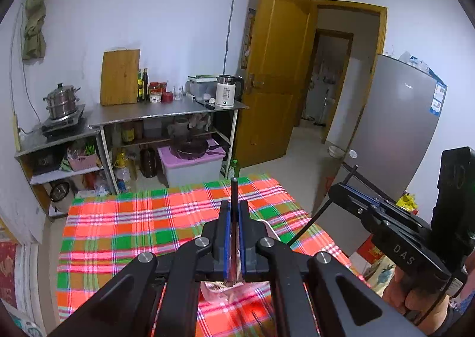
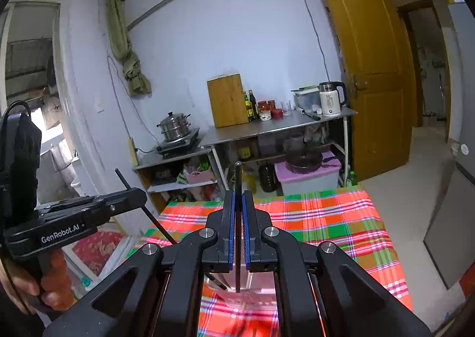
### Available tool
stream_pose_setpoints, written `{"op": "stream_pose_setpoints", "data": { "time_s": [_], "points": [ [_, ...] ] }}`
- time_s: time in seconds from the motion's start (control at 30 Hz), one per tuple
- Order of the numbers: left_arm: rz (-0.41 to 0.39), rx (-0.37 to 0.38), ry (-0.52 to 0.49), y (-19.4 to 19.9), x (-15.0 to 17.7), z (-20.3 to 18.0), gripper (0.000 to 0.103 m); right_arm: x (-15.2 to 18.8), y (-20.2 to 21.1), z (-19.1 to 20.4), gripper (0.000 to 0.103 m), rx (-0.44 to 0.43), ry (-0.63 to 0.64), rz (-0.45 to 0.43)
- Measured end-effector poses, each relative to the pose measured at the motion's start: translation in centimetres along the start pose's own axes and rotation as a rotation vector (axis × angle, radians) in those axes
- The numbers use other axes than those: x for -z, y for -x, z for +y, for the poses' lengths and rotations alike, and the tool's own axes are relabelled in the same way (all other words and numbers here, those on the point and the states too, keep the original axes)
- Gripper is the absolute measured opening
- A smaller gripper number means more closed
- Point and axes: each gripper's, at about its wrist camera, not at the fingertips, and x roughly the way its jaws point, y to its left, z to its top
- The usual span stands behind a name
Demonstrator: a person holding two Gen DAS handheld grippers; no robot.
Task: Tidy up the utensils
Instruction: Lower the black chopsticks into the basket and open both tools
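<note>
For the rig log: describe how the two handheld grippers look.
Both are matte black with blue finger pads and silver pivot bolts. The left gripper carries white "GenRobot.AI" lettering on its side and a black cable. The right gripper carries "DAS" lettering. Bare hands grip both handles.

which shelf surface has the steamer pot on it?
The lower shelf on the left: the steamer pot sits there on a burner. The taller counter holds the cutting board and kettle.

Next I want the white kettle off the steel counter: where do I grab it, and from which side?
Take the kettle by its black loop handle, coming from the door side: the handle juts out that way, upright, away from the plastic box. The body looks too wide for the jaws. First free one: left hand-held gripper and right hand-held gripper each clamp a black chopstick.
</note>
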Motion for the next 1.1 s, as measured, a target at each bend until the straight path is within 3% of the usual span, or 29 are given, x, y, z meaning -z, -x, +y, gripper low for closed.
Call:
{"op": "stream_pose_setpoints", "data": {
  "time_s": [0.23,0.63,1.0,1.1],
  "points": [
    [0.007,0.001,0.009,-3.1,0.2,1.4,0.004,0.9,-3.0,-1.1,0.004,-0.003,-0.041,0.000],
    [0.058,0.016,0.057,-7.3,4.2,3.8,0.004,4.7,-6.4,-1.7,0.004,0.007,-0.046,0.053],
    [0.085,-0.013,0.089,-7.7,5.7,4.9,0.006,6.0,-7.2,-2.5,0.005,0.008,-0.057,0.114],
    [0.065,-0.022,0.090,-6.8,5.5,4.9,0.009,5.8,-6.7,-2.4,0.013,0.016,-0.049,0.101]
  ]
}}
